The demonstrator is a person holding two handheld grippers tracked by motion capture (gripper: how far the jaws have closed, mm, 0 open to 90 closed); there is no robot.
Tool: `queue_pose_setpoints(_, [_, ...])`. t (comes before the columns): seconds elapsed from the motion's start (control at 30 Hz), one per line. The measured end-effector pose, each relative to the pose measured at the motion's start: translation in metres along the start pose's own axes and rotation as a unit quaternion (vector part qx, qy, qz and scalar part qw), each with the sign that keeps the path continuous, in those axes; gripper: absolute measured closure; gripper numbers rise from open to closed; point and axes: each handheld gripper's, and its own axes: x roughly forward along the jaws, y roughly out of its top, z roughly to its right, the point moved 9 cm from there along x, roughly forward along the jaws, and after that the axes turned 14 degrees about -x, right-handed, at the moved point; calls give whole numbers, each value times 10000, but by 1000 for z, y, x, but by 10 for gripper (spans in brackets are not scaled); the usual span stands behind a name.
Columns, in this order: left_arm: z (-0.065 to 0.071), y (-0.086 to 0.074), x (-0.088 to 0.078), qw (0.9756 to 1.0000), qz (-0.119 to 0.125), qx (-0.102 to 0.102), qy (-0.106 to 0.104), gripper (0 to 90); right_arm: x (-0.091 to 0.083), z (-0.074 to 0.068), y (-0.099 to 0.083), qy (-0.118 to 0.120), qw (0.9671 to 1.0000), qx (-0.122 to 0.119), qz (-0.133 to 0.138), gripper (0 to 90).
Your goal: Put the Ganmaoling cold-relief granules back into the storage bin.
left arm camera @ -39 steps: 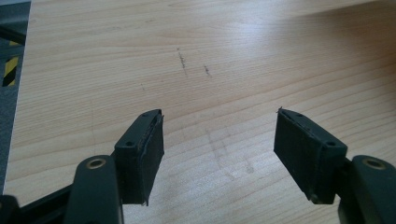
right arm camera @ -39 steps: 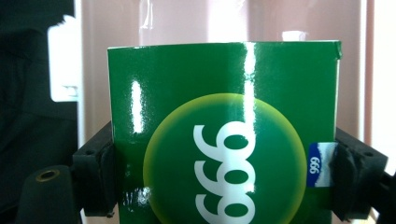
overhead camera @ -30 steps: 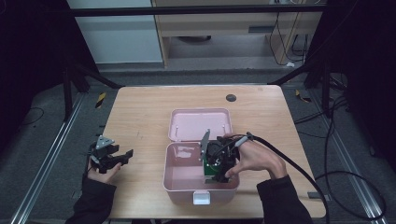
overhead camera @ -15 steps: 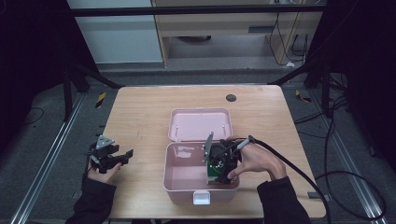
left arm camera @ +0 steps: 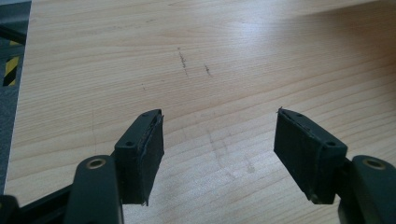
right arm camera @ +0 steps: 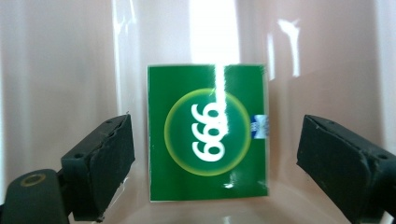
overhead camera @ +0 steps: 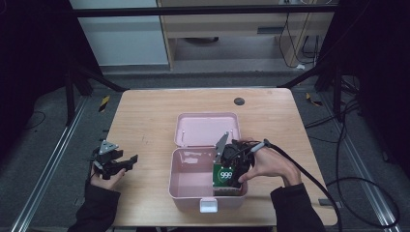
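Wooden table on a dark workshop floor, grey cabinet and cables behind at 12 o'clock. Pink box sits near the table's 6 o'clock edge, its lid laid open flat toward 12 o'clock, white latch on the front wall. Small dark round spot on the table toward 1 o'clock of the box.

Right hand comes in from 5 o'clock, forearm in a dark sleeve, wrist bent so the right gripper tips down into the box's right half. Green packet marked "999" stands there against the right wall. In the right gripper view the green packet sits between the two jaws with a gap on each side (not touching either pad), so the jaws are spread apart, pink box wall behind it.

Left hand rests at the table's 8 o'clock edge, well apart from the box, holding the left gripper pointed toward 3 o'clock, grey plate on top. Left gripper jaws wide apart over bare wood, nothing between them.
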Motion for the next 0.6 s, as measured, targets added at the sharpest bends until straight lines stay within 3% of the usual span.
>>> queue_pose_setpoints(0.07, [0,0,0,10000,-4,1,9,324,-4,0,1,-48,9999,52,83,116])
queue_pose_setpoints(0.2, [0,0,0,10000,-10,5,8,325,-28,9,4,-584,9962,259,594,143])
queue_pose_setpoints(0.3, [0,0,0,10000,-5,0,0,325,-44,13,3,-938,9909,401,880,160])
queue_pose_setpoints(0.4, [1,0,0,10000,-11,-5,-9,327,-58,20,-2,-1339,9834,600,1065,159])
queue_pose_setpoints(0.43, [1,0,0,10000,-11,-5,-9,327,-58,20,-2,-1339,9834,600,1065,159])
queue_pose_setpoints(0.57, [1,-1,0,10000,-12,2,-11,327,-71,28,-14,-1746,9706,1062,1270,120])
queue_pose_setpoints(0.6, [1,-1,0,10000,-11,-4,-12,328,-74,29,-18,-1873,9650,1211,1381,115])
